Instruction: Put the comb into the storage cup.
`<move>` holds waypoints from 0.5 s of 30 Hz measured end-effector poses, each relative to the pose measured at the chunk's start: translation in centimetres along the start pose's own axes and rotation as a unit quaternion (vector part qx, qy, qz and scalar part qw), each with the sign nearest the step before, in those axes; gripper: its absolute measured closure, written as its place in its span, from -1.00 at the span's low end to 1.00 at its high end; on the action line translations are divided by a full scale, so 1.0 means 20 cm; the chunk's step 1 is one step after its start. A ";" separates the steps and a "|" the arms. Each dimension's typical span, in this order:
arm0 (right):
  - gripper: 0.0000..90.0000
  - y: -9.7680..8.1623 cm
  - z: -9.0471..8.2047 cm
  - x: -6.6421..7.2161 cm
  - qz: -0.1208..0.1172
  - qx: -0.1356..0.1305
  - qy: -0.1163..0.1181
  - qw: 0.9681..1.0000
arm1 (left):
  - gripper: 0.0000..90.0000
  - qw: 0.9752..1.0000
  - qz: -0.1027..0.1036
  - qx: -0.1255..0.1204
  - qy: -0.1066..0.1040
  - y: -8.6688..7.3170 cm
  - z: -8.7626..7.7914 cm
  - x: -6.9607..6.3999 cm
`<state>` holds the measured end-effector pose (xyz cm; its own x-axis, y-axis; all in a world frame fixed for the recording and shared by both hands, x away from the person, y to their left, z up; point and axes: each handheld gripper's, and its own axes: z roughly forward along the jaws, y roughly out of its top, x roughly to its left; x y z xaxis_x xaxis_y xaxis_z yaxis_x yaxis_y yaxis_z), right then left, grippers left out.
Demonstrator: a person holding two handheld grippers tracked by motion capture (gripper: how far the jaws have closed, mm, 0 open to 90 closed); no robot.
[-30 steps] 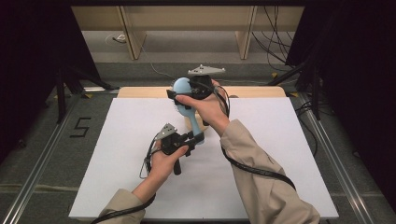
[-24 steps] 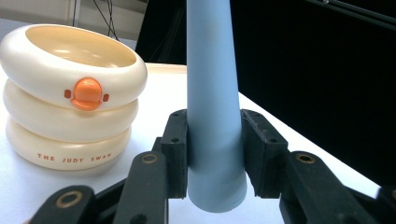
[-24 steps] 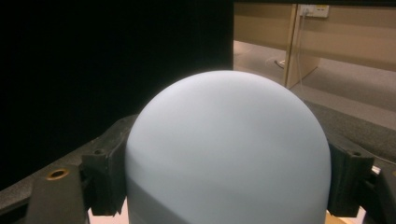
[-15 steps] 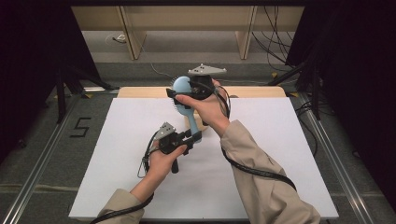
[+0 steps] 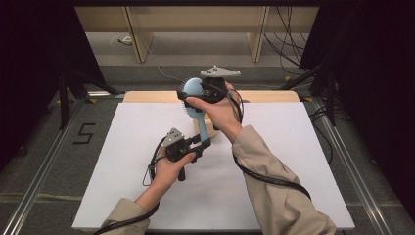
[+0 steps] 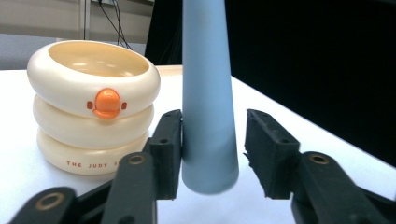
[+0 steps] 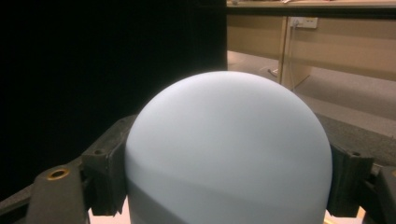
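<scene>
Hairbrush (image 5: 195,93): blue, rigid plastic, light; held upright above the tabletop (image 5: 122,147), far centre.
Right claw (image 7: 224,177): clamped on the smooth, slippery head.
Left claw (image 6: 212,140): parted around the handle; best hold there.
Cream ringed holder (image 6: 93,107): beside the handle.

The far centre of the white table (image 5: 122,161) is obstructed by a cream ringed holder (image 6: 91,105); remaining surface is unobstructed.

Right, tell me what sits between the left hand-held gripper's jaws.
The blue brush handle, in the left gripper view; it touches one jaw, with a gap at the other.
</scene>
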<state>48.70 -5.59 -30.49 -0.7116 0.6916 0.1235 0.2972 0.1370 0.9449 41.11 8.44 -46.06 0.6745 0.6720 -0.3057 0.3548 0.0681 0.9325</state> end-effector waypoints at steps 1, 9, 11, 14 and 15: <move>-0.54 0.00 0.00 0.00 0.000 -0.002 -0.001 1.000 | 0.19 1.000 0.006 0.001 0.002 0.00 0.00 0.00; -0.54 0.01 -0.02 -0.02 -0.001 -0.014 -0.017 1.000 | -0.12 0.998 0.054 0.020 0.023 0.01 -0.03 -0.01; -0.54 0.01 -0.02 -0.03 0.000 -0.017 -0.021 1.000 | -0.20 0.997 0.072 0.027 0.029 0.02 -0.05 -0.02; -0.54 0.01 -0.03 -0.04 -0.001 -0.019 -0.025 1.000 | -0.37 0.994 0.094 0.038 0.038 0.02 -0.06 -0.04; -0.54 0.01 -0.03 -0.04 -0.002 -0.021 -0.026 0.999 | -0.42 0.993 0.100 0.043 0.040 0.02 -0.07 -0.04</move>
<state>48.97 -6.58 -30.19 -0.6780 0.7274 0.1055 0.2668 0.1098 0.9575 39.79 8.90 -45.14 0.6847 0.7224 -0.0968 0.2752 -0.1333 0.9521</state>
